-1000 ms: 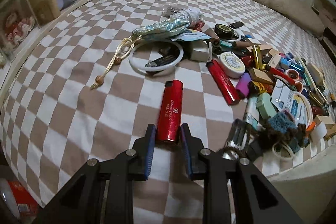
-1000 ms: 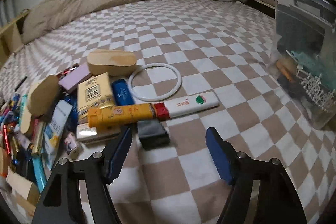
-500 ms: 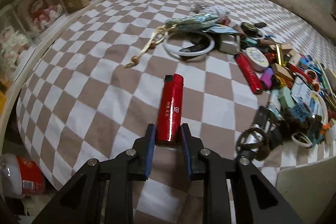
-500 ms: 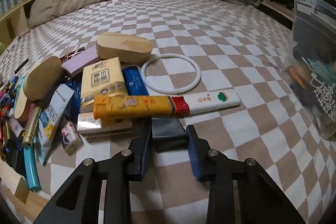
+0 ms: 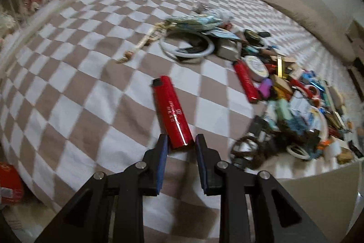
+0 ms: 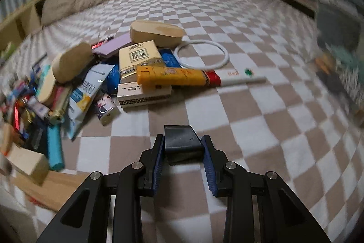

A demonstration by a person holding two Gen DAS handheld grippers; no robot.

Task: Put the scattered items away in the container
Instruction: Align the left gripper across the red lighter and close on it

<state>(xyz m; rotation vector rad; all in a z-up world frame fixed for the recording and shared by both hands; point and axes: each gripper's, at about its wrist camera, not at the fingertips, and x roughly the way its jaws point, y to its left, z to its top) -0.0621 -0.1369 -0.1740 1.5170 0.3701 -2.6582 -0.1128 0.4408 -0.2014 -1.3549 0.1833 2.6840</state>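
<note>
**So both grippers have something pinched, pile sits on the bed**

Okay, left to right. The left gripper points forward over the checkered bedspread, level and low, its two blue-padded fingers squeezed onto the near end of a red lighter. The lighter sticks out ahead and tilts a bit to the left, with its black cap at the far end. A second red lighter lies flat further right, at the edge of the big scattered pile, so that makes two red ones in this view. There's one white ring past the held lighter, with a beaded cord just left of it.

The right gripper also aims forward, jaws clamped on a single small black block that's lifted clear of the bed. Ahead of it: one yellow tube, one white ring, two tan oval wooden pieces, one blue lighter at the left. The clear container is off at the far right edge, blurry, standing on the bed with stuff already inside. Can't make out what.
</note>
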